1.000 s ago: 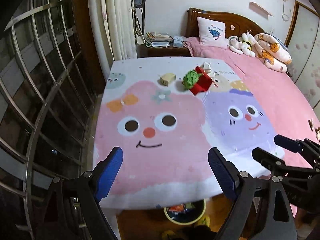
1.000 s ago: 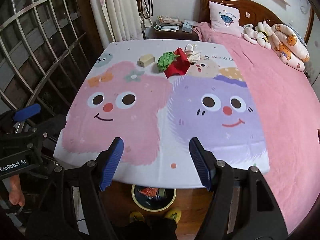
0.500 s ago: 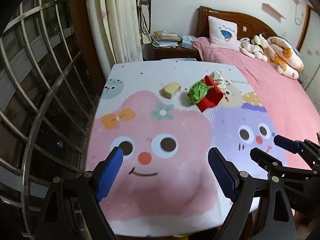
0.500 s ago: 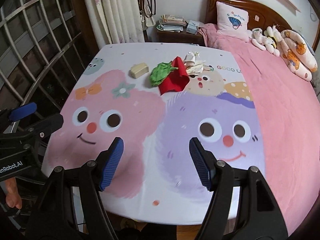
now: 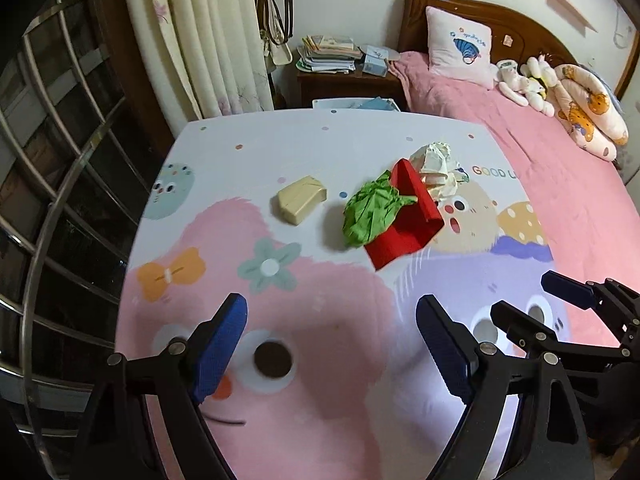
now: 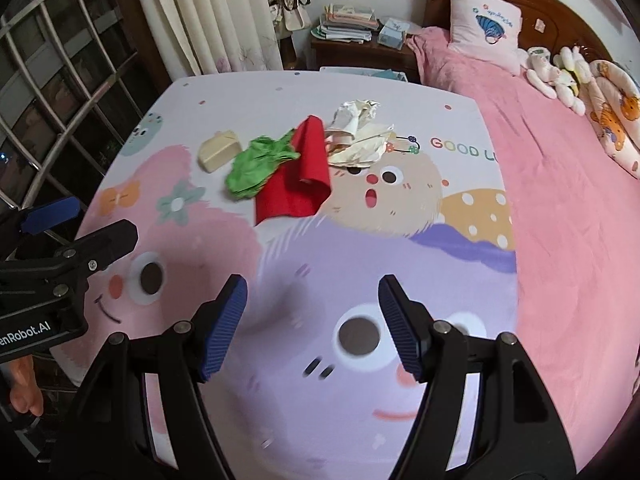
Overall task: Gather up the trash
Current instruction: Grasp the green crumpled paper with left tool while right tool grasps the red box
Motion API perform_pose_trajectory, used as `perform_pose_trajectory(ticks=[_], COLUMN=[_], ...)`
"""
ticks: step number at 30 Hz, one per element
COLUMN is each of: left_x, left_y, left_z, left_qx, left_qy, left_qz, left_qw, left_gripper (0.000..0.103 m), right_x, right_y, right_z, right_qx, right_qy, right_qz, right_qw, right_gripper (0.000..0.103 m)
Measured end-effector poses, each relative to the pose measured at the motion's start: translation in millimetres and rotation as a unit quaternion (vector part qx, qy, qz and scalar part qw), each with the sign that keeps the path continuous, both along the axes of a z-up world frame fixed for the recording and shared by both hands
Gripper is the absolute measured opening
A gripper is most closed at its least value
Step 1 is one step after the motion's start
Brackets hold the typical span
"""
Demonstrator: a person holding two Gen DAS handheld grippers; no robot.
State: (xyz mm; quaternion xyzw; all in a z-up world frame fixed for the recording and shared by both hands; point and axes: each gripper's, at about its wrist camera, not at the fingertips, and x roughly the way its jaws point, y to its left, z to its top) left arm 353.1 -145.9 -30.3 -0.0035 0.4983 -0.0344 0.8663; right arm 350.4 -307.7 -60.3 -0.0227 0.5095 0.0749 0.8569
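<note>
Blue-padded fingers of the left gripper [image 5: 332, 340] are seen spread wide in the nearest part of the left wrist view, with nothing held between them. The right gripper [image 6: 312, 320] is likewise shown wide open and empty in its own view, and it also appears at the right edge of the left wrist view. Both are held above the near part of a table covered by a cartoon-printed cloth [image 5: 320, 320], on which pink and purple faces are drawn.

Further along the cloth, past its middle, the trash is gathered in a loose group. A beige block [image 5: 302, 199] is placed at the left of the group, apart from the rest. Just to its right a crumpled green paper [image 5: 372, 212] is lying against a folded red paper [image 5: 408, 224], whose far edge is raised. Behind the red paper, crumpled white paper [image 5: 436, 168] is piled and is touching it. The same group is seen from the right wrist view, with the green paper [image 6: 256, 164] left of the red paper [image 6: 304, 176] and the white paper [image 6: 356, 136] beyond.

Beyond the table, a wooden nightstand [image 5: 344, 80] stacked with books is seen beside cream curtains [image 5: 208, 32]. A bed with a pink blanket [image 5: 540, 152], a pillow and soft toys is set to the right.
</note>
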Motion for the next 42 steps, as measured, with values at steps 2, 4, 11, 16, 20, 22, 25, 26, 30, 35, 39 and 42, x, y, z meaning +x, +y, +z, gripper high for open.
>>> perform_pose_trajectory(ticks=[2,4,11,16,20,22,25,26,30,35,39,42], left_x=[19,38,97,134,154,162,173,177,185,182,174,165], left_y=[-7,-13,-24,-40,-46,-48,-49,-48,-41,-35,-35,-34], left_z=[-10,-20,-50,-72,-87,-94,-109,-114,-131,-136,-133,-128], left_qx=[-0.003,-0.003,-0.015,-0.014,-0.019,-0.022,-0.028,-0.034,-0.058,-0.077,-0.072,-0.071], left_qy=[0.008,0.013,0.036,0.059,0.079,0.090,0.113,0.123,0.143,0.135,0.125,0.120], left_qz=[0.007,0.014,0.029,0.012,-0.002,-0.007,-0.014,-0.013,0.006,0.019,0.026,0.033], left_qw=[0.9999,0.9998,0.9988,0.9981,0.9966,0.9957,0.9931,0.9918,0.9881,0.9877,0.9892,0.9897], left_gripper=[0.088,0.088,0.077,0.076,0.075,0.075,0.068,0.062,0.048,0.041,0.040,0.040], right_x=[17,33,86,111,124,129,134,136,144,154,162,164], right_y=[-8,-13,-20,-14,-15,-17,-18,-18,-16,-11,-2,4], right_z=[-8,-15,-35,-50,-64,-68,-75,-78,-86,-97,-108,-113], right_qx=[0.000,0.004,0.028,0.042,0.064,0.075,0.077,0.079,0.086,0.098,0.104,0.107], right_qy=[0.007,0.010,0.020,0.026,0.044,0.049,0.053,0.056,0.061,0.072,0.081,0.079], right_qz=[0.002,0.010,0.028,0.055,0.066,0.070,0.078,0.082,0.089,0.094,0.096,0.097], right_qw=[1.000,1.000,0.999,0.997,0.995,0.993,0.993,0.992,0.990,0.988,0.987,0.986], right_gripper=[0.066,0.066,0.066,0.066,0.064,0.063,0.060,0.059,0.056,0.046,0.033,0.015])
